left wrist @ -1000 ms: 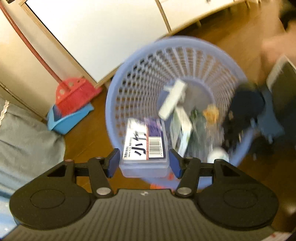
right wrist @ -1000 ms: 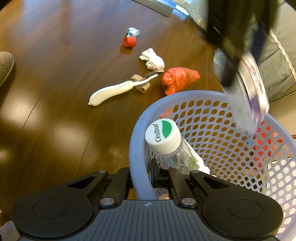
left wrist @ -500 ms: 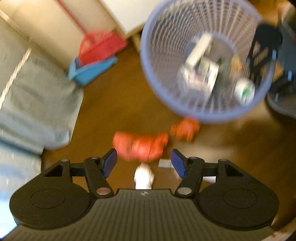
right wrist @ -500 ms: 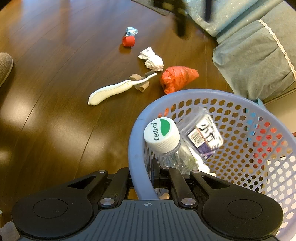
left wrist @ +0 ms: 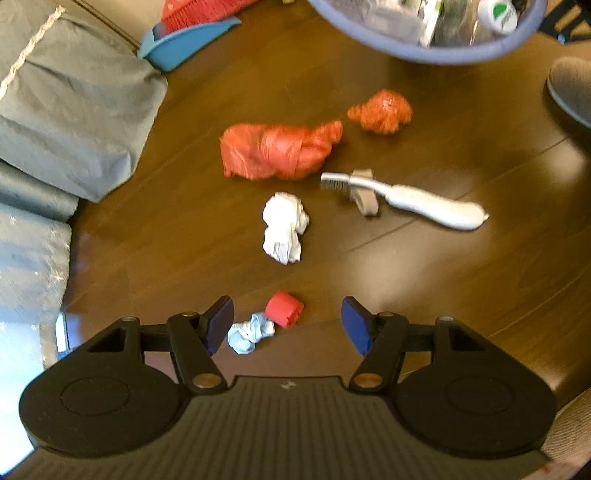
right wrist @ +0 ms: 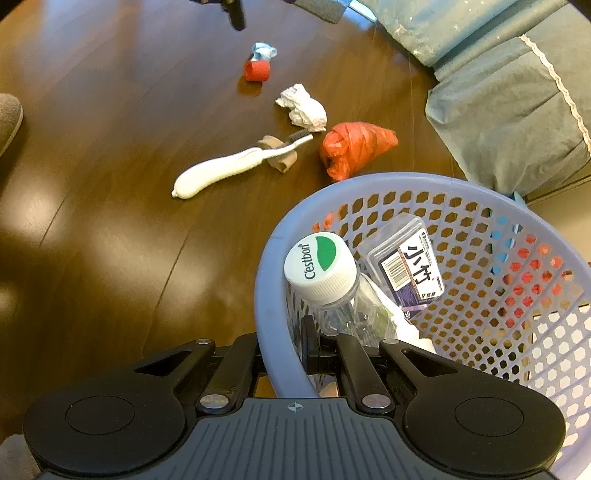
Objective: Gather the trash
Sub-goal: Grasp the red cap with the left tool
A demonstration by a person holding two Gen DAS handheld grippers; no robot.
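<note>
Left gripper (left wrist: 287, 328) spread wide, empty, above red roll (left wrist: 284, 308) and blue scrap (left wrist: 250, 331) on floor. Right gripper (right wrist: 285, 350) clamps basket (right wrist: 271, 295) rim. Risks: roll may roll away; scrap likely snagged; loaded basket may tip.

1. The white bottle cap (right wrist: 320, 265) carried the word "Cestbon" in dark green letters along its edge, beside a solid green patch; the bottle stood inside the blue basket (right wrist: 480, 192).
2. The clear plastic box (right wrist: 406, 264) in that basket bore a label with a barcode and large dark East Asian characters on white; its smaller print was too fine to read.
3. In the left wrist view the cap (left wrist: 496, 14) showed only its green patch, lettering illegible.
</note>
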